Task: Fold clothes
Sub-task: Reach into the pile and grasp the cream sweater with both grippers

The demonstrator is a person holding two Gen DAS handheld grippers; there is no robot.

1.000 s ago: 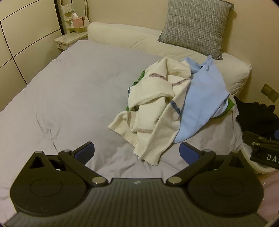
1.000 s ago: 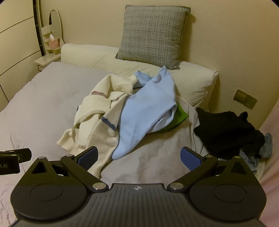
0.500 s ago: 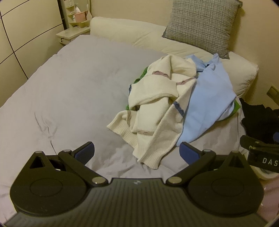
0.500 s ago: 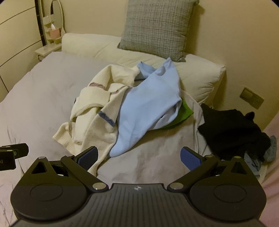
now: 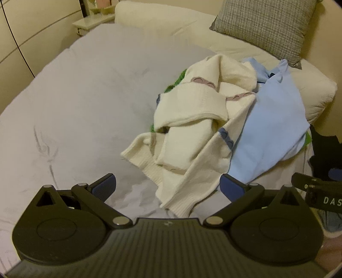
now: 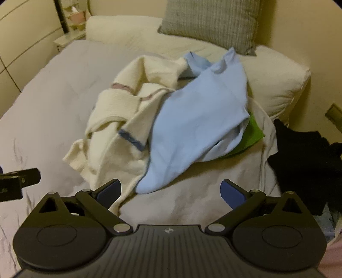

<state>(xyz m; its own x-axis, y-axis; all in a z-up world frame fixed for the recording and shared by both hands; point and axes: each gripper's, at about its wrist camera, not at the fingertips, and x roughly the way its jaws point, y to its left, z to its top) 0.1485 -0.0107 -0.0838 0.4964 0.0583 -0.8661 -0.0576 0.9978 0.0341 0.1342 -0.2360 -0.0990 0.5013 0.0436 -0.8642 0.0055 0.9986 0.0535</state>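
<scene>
A crumpled cream knit sweater (image 5: 192, 132) (image 6: 119, 128) lies in a heap on the grey bedspread (image 5: 85, 102), with a light blue shirt (image 5: 271, 128) (image 6: 196, 124) draped over its right side. A green garment (image 6: 252, 132) pokes out beneath them. My left gripper (image 5: 167, 187) is open, hovering just above the sweater's near hem. My right gripper (image 6: 171, 189) is open too, hovering over the blue shirt's near tip. Neither holds anything. Each gripper shows at the edge of the other's view.
A grey checked cushion (image 5: 269, 25) leans on the wall above cream pillows (image 6: 275, 83). A pile of black clothes (image 6: 305, 158) lies at the right of the bed. A bedside shelf (image 5: 92, 19) stands far left. The bedspread's left half is bare.
Both grippers have moved forward and down toward the clothes heap, which now looms larger. The clothes have not moved; both grippers stay open.
</scene>
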